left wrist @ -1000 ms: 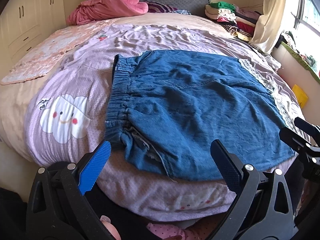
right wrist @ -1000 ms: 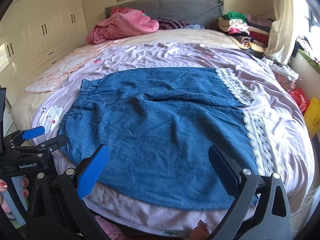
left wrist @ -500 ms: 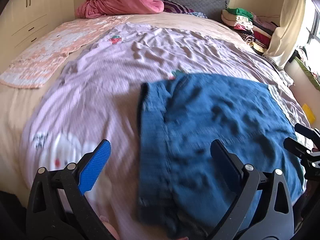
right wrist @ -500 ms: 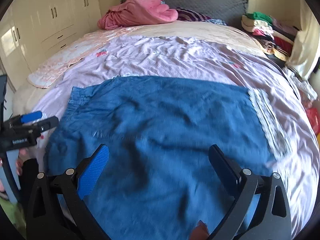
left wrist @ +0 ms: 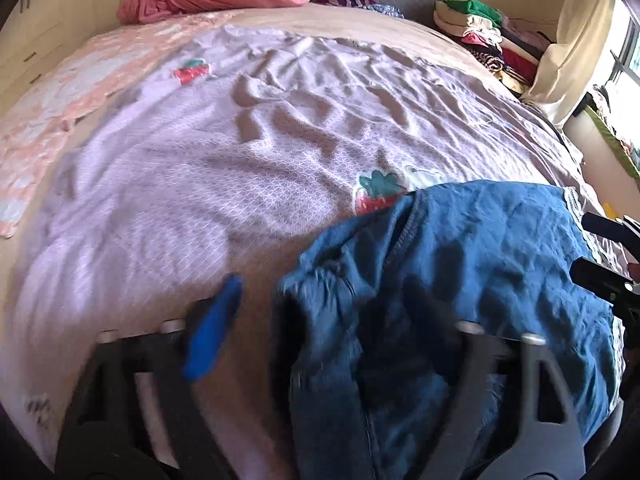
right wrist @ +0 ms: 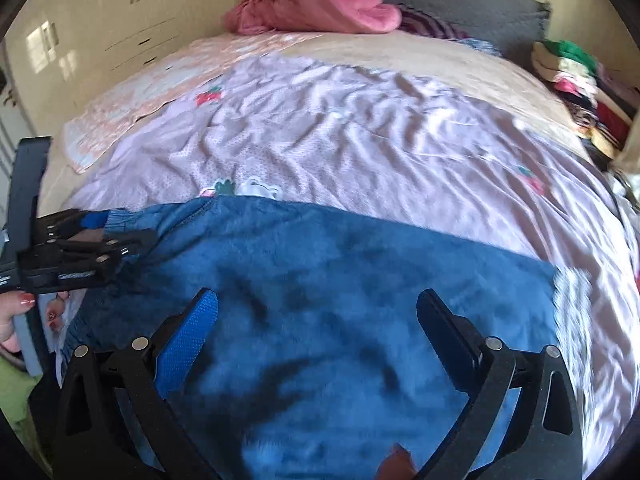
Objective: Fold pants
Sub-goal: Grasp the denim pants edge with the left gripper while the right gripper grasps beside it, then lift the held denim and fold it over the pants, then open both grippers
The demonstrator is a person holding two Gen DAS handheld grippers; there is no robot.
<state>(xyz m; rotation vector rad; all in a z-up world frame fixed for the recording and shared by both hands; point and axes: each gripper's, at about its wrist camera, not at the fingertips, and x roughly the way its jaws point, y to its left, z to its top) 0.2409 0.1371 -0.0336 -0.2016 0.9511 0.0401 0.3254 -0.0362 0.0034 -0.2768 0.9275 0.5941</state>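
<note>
The left tongs (left wrist: 320,340) are blurry in their own view. Their two fingers look wide apart, with the bunchy waist end of the blue pants (left wrist: 460,280) just in front of them and partly between them, but I cannot tell if they pinch any cloth. The right tongs (right wrist: 316,332) are spread wide and hold nothing. The pants lie right under and in front of them. Farther out, the pants are spread on the purple bed cover (right wrist: 360,128), with a white lace edge (right wrist: 572,300) off to the right of the right tongs. Past that sit a pink blanket (right wrist: 320,4) and a pile of clothes (right wrist: 580,88). I see no neat fold, so I think the folding is only starting.
</note>
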